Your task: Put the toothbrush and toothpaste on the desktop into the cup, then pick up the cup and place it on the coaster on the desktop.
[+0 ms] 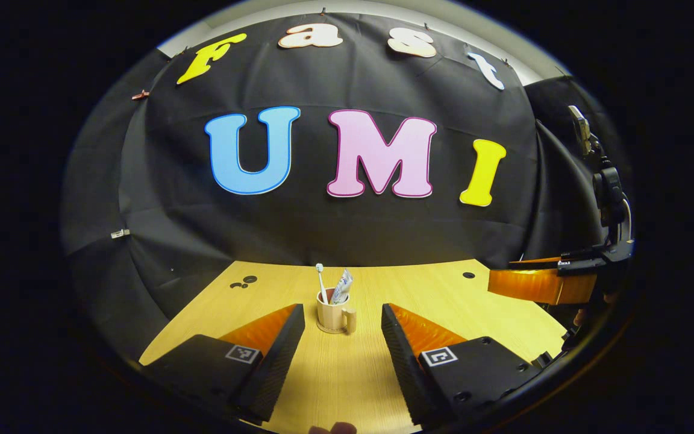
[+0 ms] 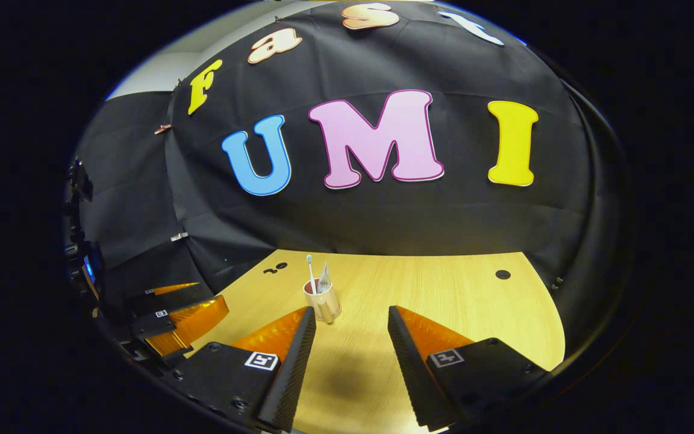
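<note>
Your left gripper (image 1: 343,328) and right gripper (image 2: 345,328) both hang with fingers spread wide, holding nothing. The cup (image 1: 333,313) stands upright on the wooden desktop (image 1: 431,289), ahead of both, resting on the coaster (image 1: 330,330). The toothbrush (image 1: 321,281) and toothpaste (image 1: 341,286) stick up out of it.

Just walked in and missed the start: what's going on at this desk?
A person holds a claw in each hand. The toothbrush and toothpaste already stand in the cup, which sits on a round coaster on the desk. The left claw and right claw are both open, apart from the cup, holding nothing.
</note>
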Demonstrator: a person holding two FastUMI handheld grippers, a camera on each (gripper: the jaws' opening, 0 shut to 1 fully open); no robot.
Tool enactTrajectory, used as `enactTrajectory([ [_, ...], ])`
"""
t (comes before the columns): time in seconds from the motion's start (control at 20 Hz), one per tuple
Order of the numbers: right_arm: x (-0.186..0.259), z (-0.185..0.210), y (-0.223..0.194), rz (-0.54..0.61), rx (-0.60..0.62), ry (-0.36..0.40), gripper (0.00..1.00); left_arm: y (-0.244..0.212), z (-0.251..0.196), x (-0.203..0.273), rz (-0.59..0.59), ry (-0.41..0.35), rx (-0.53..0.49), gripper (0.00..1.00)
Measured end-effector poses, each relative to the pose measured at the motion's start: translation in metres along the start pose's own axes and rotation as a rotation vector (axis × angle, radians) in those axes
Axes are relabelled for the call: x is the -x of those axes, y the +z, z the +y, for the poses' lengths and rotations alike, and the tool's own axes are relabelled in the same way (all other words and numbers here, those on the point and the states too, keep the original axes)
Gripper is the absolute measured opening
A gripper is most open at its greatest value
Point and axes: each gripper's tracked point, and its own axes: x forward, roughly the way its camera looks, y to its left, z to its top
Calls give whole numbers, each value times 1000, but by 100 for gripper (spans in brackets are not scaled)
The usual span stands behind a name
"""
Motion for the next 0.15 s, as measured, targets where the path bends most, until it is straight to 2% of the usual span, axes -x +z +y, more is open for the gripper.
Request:
enactTrajectory([
  [0.15, 1, 0, -2, 2, 0, 1, 75, 0, -1, 1, 2, 2, -1, 82],
])
